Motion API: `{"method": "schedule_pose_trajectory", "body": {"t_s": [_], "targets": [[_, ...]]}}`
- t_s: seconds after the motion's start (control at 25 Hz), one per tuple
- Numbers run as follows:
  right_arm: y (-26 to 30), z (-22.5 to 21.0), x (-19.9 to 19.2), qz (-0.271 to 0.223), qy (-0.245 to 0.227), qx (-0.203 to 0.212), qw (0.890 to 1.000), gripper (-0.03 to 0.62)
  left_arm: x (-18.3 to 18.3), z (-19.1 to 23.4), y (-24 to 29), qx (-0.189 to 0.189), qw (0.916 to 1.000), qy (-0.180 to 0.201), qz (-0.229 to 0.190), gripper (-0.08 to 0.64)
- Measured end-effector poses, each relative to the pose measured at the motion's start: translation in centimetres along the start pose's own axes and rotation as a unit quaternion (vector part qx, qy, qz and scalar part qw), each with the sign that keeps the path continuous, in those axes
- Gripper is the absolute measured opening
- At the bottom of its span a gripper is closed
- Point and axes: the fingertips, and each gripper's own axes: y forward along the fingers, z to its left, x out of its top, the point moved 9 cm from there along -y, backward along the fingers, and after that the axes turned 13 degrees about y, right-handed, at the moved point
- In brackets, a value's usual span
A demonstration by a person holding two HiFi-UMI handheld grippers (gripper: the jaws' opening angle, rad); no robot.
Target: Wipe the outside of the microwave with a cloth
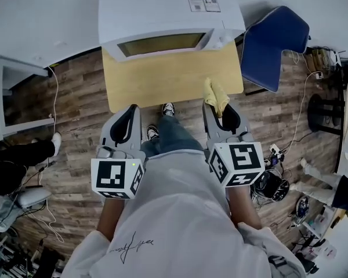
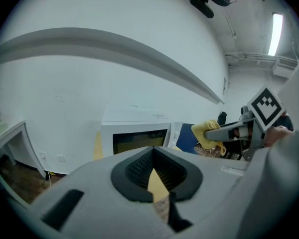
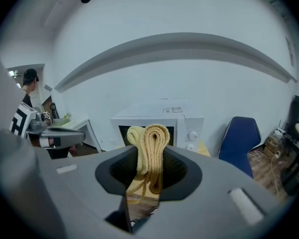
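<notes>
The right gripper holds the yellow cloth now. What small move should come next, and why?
Probably move the right gripper forward until the yellow cloth meets the front of the microwave. Its jaws are shut on the folded cloth, which does not touch the microwave: bare table lies between them.

A blue chair (image 1: 275,45) stands just beside the wooden table (image 1: 162,80) — a cable (image 1: 303,106), seemingly, trails nearby.

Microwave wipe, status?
Left tool shut, empty. Right tool shut on yellow cloth, over table's near edge. Microwave not yet touched. Nothing between cloth and microwave door.
</notes>
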Motion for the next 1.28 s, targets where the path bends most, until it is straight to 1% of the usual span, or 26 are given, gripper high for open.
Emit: {"method": "schedule_pose_trajectory", "body": {"t_s": [0.16, 0.2, 0.28, 0.4, 0.56, 0.68, 0.76, 0.84, 0.92, 1.0, 1.08, 1.16, 1.28], "targets": [[2.2, -2.3, 2.2, -0.002, 0.013, -0.027, 1.0, 0.106, 2.8, 0.3, 3.2, 0.007, 0.9995, 0.019, -0.026, -0.006], [2.8, -2.9, 2.8, -0.003, 0.017, -0.028, 0.999, 0.106, 3.5, 0.3, 4.0, 0.007, 0.9992, 0.023, -0.032, -0.006], [3.7, -4.0, 4.0, -0.005, 0.029, -0.015, 0.999, 0.106, 4.4, 0.4, 5.6, 0.006, 0.9989, 0.027, -0.037, -0.006], [5.0, -5.8, 5.7, -0.009, 0.043, 0.013, 0.999, 0.106, 5.2, 0.3, 8.0, 0.005, 0.9989, 0.033, -0.034, -0.006], [6.4, -7.8, 7.7, -0.015, 0.043, 0.05, 0.998, 0.106, 5.8, -0.3, 10.4, 0.017, 0.9988, 0.034, -0.031, -0.006], [7.2, -8.9, 9.6, -0.031, 0.031, 0.062, 0.997, 0.106, 6.4, -0.6, 11.7, 0.026, 0.9986, 0.036, -0.03, -0.006], [7.6, -9.4, 10.7, -0.035, 0.021, 0.079, 0.996, 0.107, 6.7, -0.9, 11.9, 0.026, 0.9983, 0.048, -0.022, -0.006], [8.1, -9.7, 11.9, -0.025, -0.001, 0.107, 0.994, 0.109, 6.7, -1.1, 12.3, 0.021, 0.9975, 0.067, -0.006, -0.005], [8.5, -10.0, 13.4, -0.013, -0.033, 0.121, 0.992, 0.11, 6.5, -1.1, 12.7, 0.014, 0.9973, 0.072, 0.004, -0.005], [9.0, -10.1, 14.8, -0.006, -0.069, 0.123, 0.99, 0.117, 6.3, -0.9, 13.0, 0.01, 0.9976, 0.068, 0.003, -0.005], [9.6, -10.2, 16.3, -0.002, -0.092, 0.125, 0.988, 0.123, 6.4, -0.6, 13.1, 0.004, 0.9977, 0.067, -0.004, -0.005], [10.6, -10.5, 17.8, 0.009, -0.097, 0.127, 0.987, 0.123, 6.8, -0.2, 13.2, -0.004, 0.9974, 0.07, -0.013, -0.005], [13.0, -10.7, 20.4, 0.05, -0.097, 0.113, 0.988, 0.121, 7.3, 0.8, 13.5, -0.006, 0.9971, 0.07, -0.03, -0.005]]}}
